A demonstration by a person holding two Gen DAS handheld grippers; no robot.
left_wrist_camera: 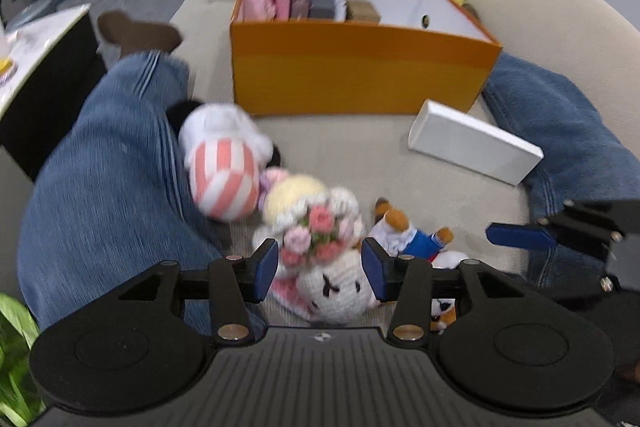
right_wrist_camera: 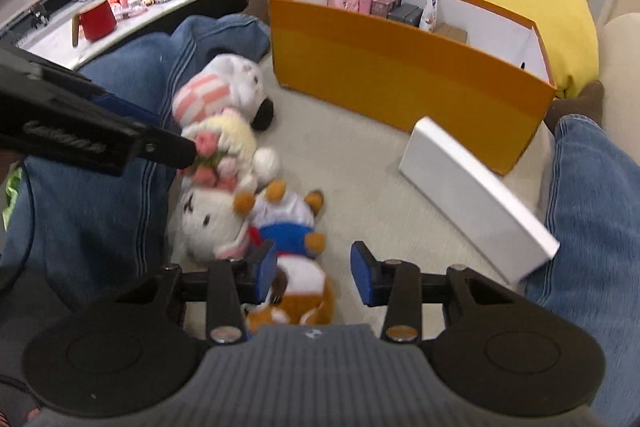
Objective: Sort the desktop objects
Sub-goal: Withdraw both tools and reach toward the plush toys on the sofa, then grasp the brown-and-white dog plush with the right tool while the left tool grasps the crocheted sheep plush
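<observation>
Crocheted yarn doll [left_wrist_camera: 332,267], matt cardboard box [left_wrist_camera: 360,75], smooth white carton [left_wrist_camera: 476,143].

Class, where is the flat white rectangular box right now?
In both views the flat white rectangular box lies tilted on the beige cushion, right of the plush toys, just before the orange box.

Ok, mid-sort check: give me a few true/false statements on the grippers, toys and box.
1. The left gripper is open, straddling the white crochet doll. True.
2. The right gripper is clamped on the white box. False: it is open, over the fox toy.
3. The orange box has a divider and already holds items. True.
4. The striped toy is inside the orange box. False: it lies on the sofa beside the person's leg.
</observation>
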